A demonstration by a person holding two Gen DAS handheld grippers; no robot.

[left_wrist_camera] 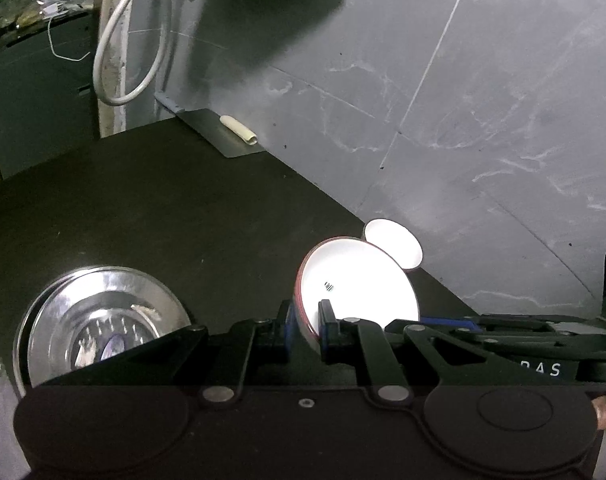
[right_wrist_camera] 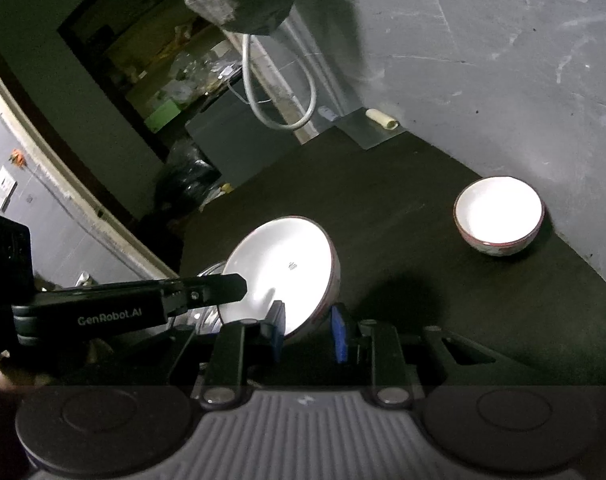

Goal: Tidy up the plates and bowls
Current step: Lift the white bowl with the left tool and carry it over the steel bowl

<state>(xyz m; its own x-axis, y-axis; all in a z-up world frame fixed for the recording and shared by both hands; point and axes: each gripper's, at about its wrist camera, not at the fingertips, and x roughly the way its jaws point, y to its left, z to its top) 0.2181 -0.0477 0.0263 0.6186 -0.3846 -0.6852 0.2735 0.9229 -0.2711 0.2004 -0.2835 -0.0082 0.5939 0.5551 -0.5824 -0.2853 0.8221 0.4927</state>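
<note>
Far left of the left gripper (left_wrist_camera: 307, 330), on the dark tabletop (left_wrist_camera: 183, 208), lies a stack of shiny round steel plates (left_wrist_camera: 103, 320). The left gripper itself is clamped tight on the rim of a large white ceramic bowl with a red outer band (left_wrist_camera: 363, 280), one finger inside the wall and one outside, the bowl tipped toward the camera. The right gripper (right_wrist_camera: 309, 334) pinches the same bowl (right_wrist_camera: 279, 268) at its near edge, its blue pads (right_wrist_camera: 341, 334) set narrowly apart with the rim between them; the left gripper's black arm reaches in from the left to the bowl's other side. Beyond and to the right of both grippers, a smaller white bowl with a reddish patterned outside (right_wrist_camera: 499, 216) stands upright on the tabletop, well apart, near the grey marbled wall (right_wrist_camera: 503, 60).
</note>
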